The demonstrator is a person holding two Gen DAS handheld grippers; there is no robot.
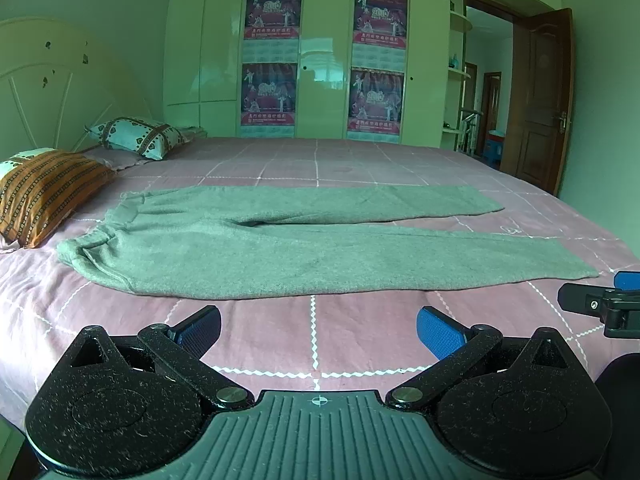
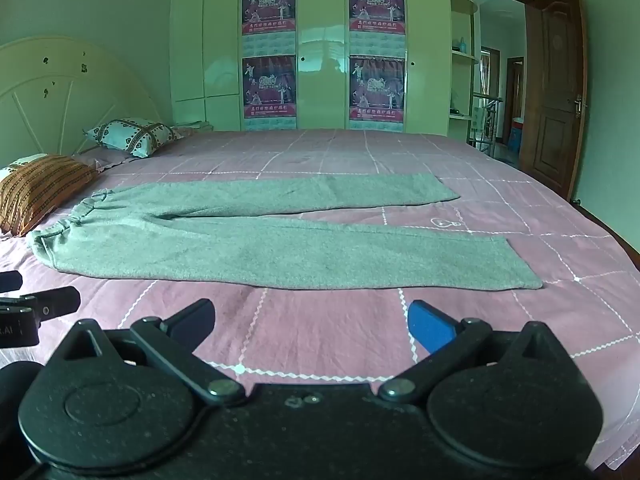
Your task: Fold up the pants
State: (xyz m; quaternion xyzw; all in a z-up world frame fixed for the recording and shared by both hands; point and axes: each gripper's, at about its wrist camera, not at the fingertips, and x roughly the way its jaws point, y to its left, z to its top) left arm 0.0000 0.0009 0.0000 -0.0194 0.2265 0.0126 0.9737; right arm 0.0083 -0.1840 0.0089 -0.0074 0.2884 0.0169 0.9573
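Grey pants (image 1: 280,248) lie flat on the pink checked bed (image 1: 320,160), waistband at the left near the pillows, both legs spread out to the right. They also show in the right wrist view (image 2: 260,244). My left gripper (image 1: 318,330) is open and empty, just short of the near leg's edge. My right gripper (image 2: 312,322) is open and empty, also short of the near leg, further toward the cuffs. The right gripper shows at the right edge of the left wrist view (image 1: 600,304); the left gripper shows at the left edge of the right wrist view (image 2: 36,304).
An orange striped pillow (image 1: 44,192) and a patterned pillow (image 1: 140,136) lie at the headboard (image 1: 52,88) on the left. A white wardrobe (image 1: 320,60) stands beyond the bed. A brown door (image 1: 540,100) stands open at the right.
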